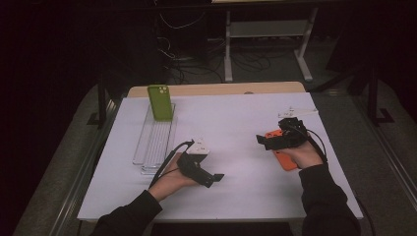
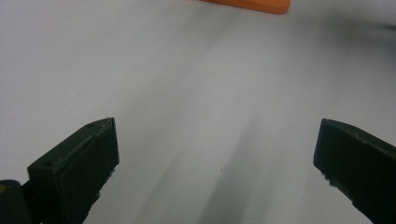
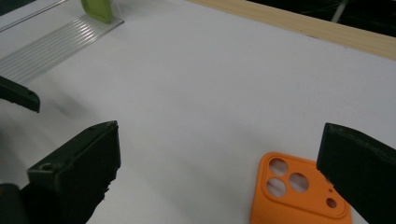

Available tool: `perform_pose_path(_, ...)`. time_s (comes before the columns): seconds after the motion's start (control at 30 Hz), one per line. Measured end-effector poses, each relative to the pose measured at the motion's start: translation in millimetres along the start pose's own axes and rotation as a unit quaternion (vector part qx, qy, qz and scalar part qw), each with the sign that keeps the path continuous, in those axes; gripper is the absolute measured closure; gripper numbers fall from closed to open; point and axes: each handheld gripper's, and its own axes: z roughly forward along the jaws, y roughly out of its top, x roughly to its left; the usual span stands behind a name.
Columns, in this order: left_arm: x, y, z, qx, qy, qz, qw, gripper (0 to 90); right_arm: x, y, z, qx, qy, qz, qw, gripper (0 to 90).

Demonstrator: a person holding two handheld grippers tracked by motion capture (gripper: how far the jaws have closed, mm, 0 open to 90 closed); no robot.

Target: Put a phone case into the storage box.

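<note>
1. Hovering my right tool (image 1: 263, 139) just over the orange phone case (image 3: 299, 196), I have its jaws spread wide and holding nothing; the case lies flat on the white surface (image 1: 236, 123), camera cut-outs up, at the right side of it under my right hand.
2. My left tool (image 1: 216, 178) sits low near the front middle of the surface, jaws wide too and empty — in its own view the orange case shows as a strip at the far top.
3. I judge the case light and thin, a bit flexible, likely smooth-skinned; lying flat, it gives the jaws little to bite on.
4. I'd take it across its long side edges, away from the camera holes, where the wall is weakest — a gentle squeeze, since it may bow or pop out.
5. The green phone case (image 1: 160, 102) stands upright at the far end of the clear slotted rack (image 1: 155, 142) on the left, well apart from the orange one.
</note>
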Motion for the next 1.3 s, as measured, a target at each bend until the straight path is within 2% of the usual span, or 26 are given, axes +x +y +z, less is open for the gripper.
perform_pose_path(0.3, 0.2, -0.1, -0.1, -0.001, -0.001, -0.002, 1.0, 0.0, -7.3, 6.3, 6.0, 0.006, -0.027, 0.002, 0.9996, 0.0)
perform_pose_path(0.5, -0.3, -0.1, 0.1, -0.001, -0.001, -0.002, 1.0, 0.0, -14.0, 1.8, 5.0, 0.025, -0.049, 0.01, 0.9984, 0.0)
perform_pose_path(0.87, 0.2, 0.2, -0.3, -0.002, -0.001, -0.002, 1.0, 0.0, -35.3, -18.3, 3.0, 0.06, -0.095, 0.039, 0.9929, 0.0)
perform_pose_path(1.1, 1.4, 0.5, -1.6, 0.005, -0.001, 0.005, 1.0, 0.0, -38.0, -26.3, 1.9, 0.073, -0.106, 0.053, 0.9903, 0.0)
perform_pose_path(1.3, 1.6, 0.3, -1.2, 0.004, -0.001, 0.004, 1.0, 0.0, -37.9, -30.5, 2.1, 0.078, -0.11, 0.057, 0.9892, 0.0)
